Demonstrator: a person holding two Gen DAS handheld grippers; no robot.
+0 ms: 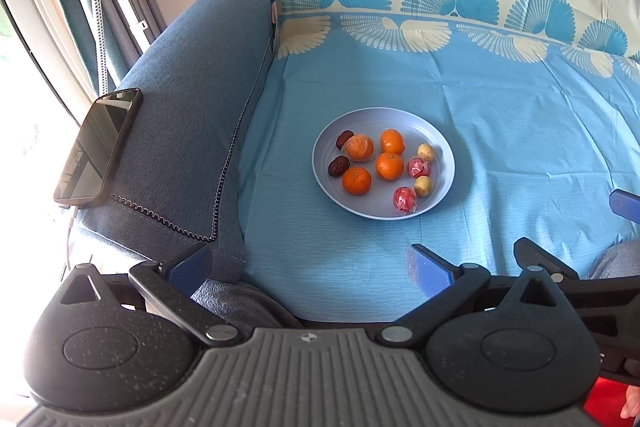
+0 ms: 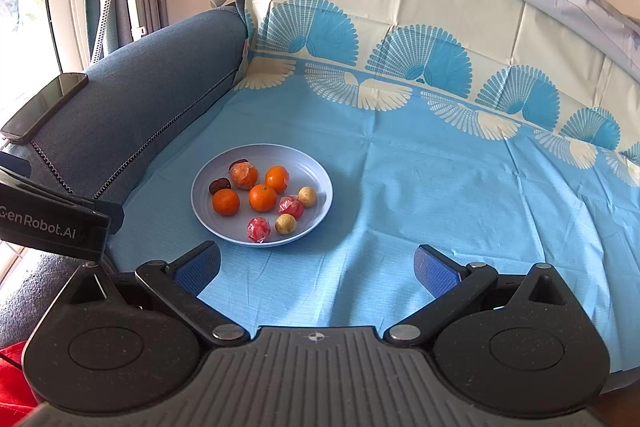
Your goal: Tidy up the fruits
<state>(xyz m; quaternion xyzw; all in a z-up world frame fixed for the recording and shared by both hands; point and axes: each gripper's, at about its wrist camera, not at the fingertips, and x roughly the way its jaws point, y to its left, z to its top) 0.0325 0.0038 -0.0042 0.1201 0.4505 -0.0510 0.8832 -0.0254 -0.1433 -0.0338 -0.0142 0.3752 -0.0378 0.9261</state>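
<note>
Your left tool (image 1: 310,267) and right tool (image 2: 316,267) both hover spread wide and empty above the blue cloth (image 2: 420,187), short of the fruit plate (image 2: 320,205).

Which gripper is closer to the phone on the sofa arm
Left. The left gripper sits open beside the sofa arm, the phone just ahead on its left. The right gripper is farther right, beyond the left one.
</note>
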